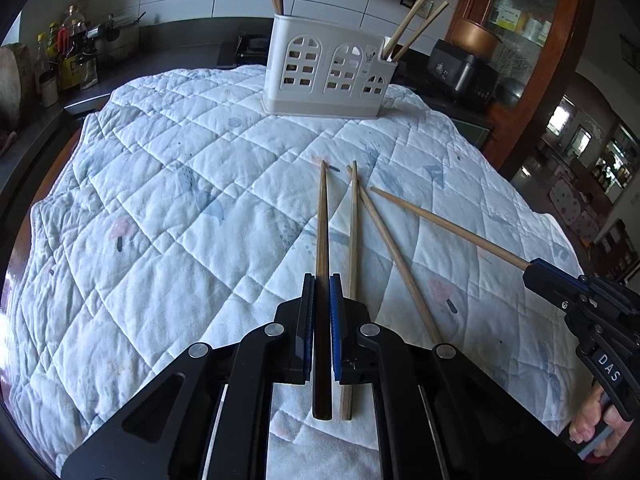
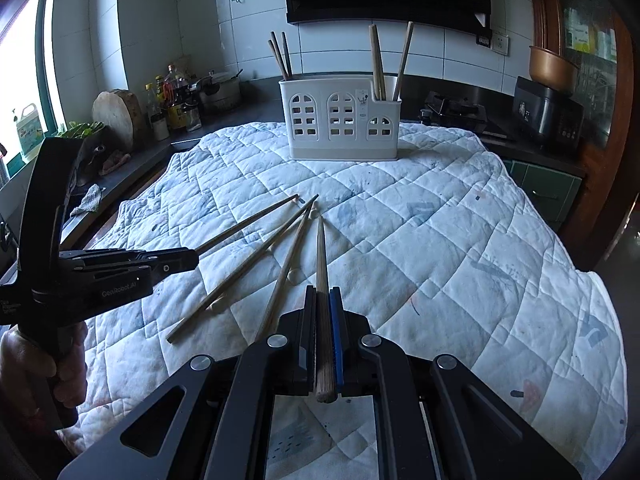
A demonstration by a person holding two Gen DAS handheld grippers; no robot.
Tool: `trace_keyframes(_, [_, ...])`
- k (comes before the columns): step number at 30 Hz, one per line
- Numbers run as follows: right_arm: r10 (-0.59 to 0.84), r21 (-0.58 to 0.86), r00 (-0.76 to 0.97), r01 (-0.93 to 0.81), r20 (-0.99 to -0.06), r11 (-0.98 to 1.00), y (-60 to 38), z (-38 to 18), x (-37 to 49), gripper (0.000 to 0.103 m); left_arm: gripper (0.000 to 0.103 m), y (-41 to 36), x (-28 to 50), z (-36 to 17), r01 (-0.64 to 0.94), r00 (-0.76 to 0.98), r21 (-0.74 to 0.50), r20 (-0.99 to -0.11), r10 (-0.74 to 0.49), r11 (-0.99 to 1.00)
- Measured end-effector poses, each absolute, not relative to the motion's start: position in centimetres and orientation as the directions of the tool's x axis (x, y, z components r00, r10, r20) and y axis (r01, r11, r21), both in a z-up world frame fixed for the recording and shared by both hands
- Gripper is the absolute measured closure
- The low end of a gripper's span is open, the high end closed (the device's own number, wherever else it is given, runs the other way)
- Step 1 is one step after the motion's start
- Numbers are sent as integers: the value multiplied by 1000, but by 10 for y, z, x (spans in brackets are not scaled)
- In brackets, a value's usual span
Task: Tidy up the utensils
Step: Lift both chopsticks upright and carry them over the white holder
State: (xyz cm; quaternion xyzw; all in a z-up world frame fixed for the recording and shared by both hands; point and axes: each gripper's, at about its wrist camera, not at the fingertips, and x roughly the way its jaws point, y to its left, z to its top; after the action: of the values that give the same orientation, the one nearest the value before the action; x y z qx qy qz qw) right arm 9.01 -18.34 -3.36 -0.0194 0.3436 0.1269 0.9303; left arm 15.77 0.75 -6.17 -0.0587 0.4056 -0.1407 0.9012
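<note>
Gripping one long wooden chopstick point(image 1: 323, 216) in your left gripper point(image 1: 321, 280) and another point(image 2: 321, 252) in your right gripper point(image 2: 322, 292) — two loose chopsticks point(image 2: 240, 268) lie on the white quilted cloth point(image 1: 160, 200), short of the white plastic holder point(image 1: 326, 72).

- Chopsticks point(image 1: 394, 254): bare wood, matt.
- Utensil holder point(image 1: 329, 69): smooth white plastic.
- Quilt point(image 1: 168, 200): stitched cotton-like cloth, soft, matt.
- Left gripper point(image 1: 321, 292): black matt plastic.
</note>
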Motion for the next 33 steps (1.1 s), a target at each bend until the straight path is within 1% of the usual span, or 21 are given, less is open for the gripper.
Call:
trace_keyframes(6, [229, 32, 761, -265, -607, 964, -185, -12, 94, 96, 97, 13, 156, -36, 230, 683, -209, -661, -311, 950])
trace_keyframes(12, [271, 38, 760, -309, -590, 950, -183, 11, 110, 96, 97, 14, 163, -21, 253, 694, -200, -643, -322, 946])
trace_keyframes(20, [324, 72, 741, -351, -589, 934, -198, 66, 163, 96, 97, 20, 190, 14, 293, 695, -203, -625, -354, 934])
trace_keyframes(28, [295, 59, 757, -323, -583, 944, -221, 131, 227, 96, 97, 21, 224, 49, 327, 693, -194, -616, -374, 925])
trace_keyframes(33, [230, -18, 783, -294, -578, 956, -222, 165, 267, 96, 97, 16, 244, 74, 346, 710, -170, -596, -376, 923])
